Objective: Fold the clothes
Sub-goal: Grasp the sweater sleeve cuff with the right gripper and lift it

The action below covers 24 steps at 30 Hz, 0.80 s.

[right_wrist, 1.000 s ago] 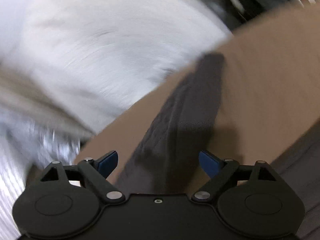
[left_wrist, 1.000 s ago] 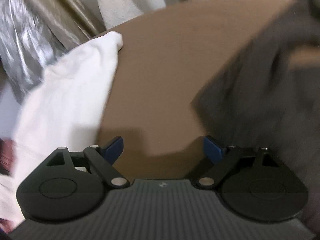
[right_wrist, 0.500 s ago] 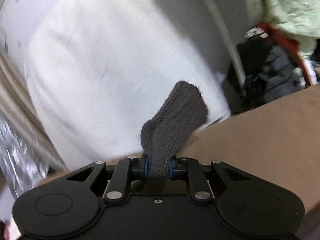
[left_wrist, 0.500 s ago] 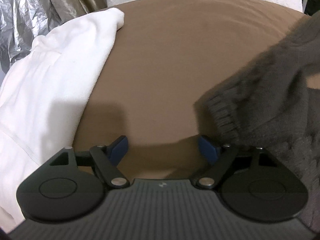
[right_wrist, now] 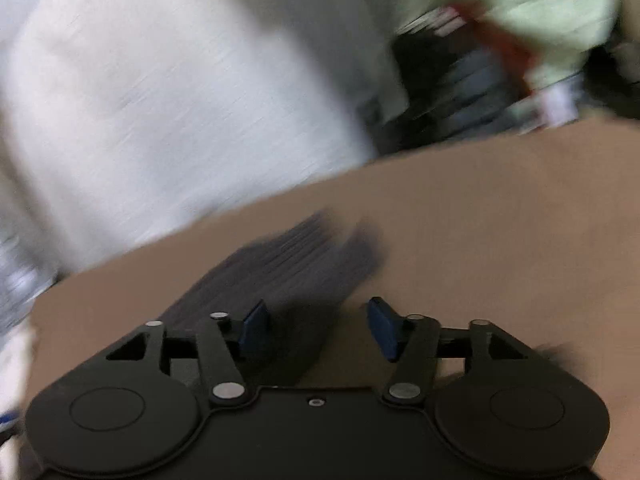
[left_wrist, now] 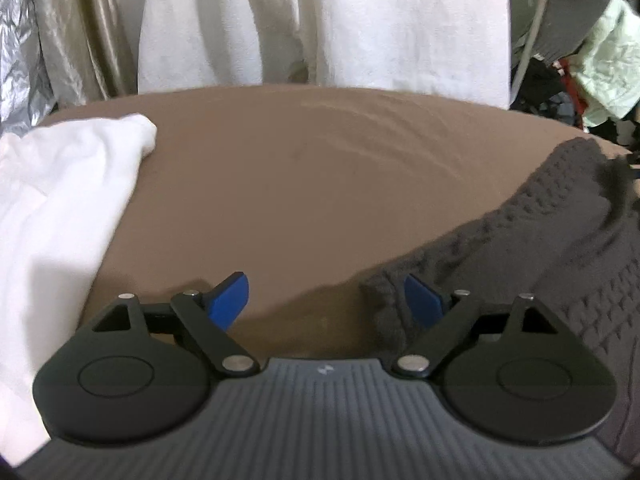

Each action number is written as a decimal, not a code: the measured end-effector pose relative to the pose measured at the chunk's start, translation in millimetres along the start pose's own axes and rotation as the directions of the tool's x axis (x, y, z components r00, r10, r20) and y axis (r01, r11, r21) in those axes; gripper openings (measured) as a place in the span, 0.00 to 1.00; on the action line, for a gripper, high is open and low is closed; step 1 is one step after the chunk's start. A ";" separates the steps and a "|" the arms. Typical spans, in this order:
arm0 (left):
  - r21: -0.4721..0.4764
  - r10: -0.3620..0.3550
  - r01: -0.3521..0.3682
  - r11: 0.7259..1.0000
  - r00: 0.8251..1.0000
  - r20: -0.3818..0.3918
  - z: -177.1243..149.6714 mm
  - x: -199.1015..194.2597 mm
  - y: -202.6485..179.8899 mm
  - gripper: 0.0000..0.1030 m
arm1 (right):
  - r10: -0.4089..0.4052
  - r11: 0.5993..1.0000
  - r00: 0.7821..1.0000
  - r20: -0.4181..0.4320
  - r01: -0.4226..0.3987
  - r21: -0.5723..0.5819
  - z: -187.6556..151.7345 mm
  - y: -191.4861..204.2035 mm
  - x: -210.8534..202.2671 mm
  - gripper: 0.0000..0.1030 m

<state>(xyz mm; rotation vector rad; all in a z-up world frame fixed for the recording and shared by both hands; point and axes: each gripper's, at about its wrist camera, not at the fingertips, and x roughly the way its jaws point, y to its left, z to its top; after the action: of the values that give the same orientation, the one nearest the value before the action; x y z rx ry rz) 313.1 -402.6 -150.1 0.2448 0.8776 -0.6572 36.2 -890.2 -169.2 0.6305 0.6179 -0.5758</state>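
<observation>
Left tongs (left_wrist: 326,300): opening, wide apart, nothing pinched. Ribbed cuff of grey knit (left_wrist: 520,248) just inside right-hand pad, rest spreading off to the right over brown desk (left_wrist: 300,168). White garment (left_wrist: 60,200) heaped well to the left. Pale cloth hanging behind.

Right tongs (right_wrist: 316,328): opening, pads clear of the cloth. Knit (right_wrist: 288,256) lying on desk (right_wrist: 500,220), passing between the pads nearer the left one, running ahead. View blurred.
</observation>
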 end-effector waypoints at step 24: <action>-0.037 0.128 -0.124 0.992 0.980 0.150 18.8 -34.6 0.1 0.02 | 0.192 0.838 0.959 0.206 -0.051 -0.544 25.5 146.2 5.0 0.17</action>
<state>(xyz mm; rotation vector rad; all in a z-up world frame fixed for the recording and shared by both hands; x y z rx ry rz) 309.1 -396.2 -111.5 0.2203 0.7179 -0.5382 143.8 -811.4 -103.8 0.0604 0.4607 -0.3284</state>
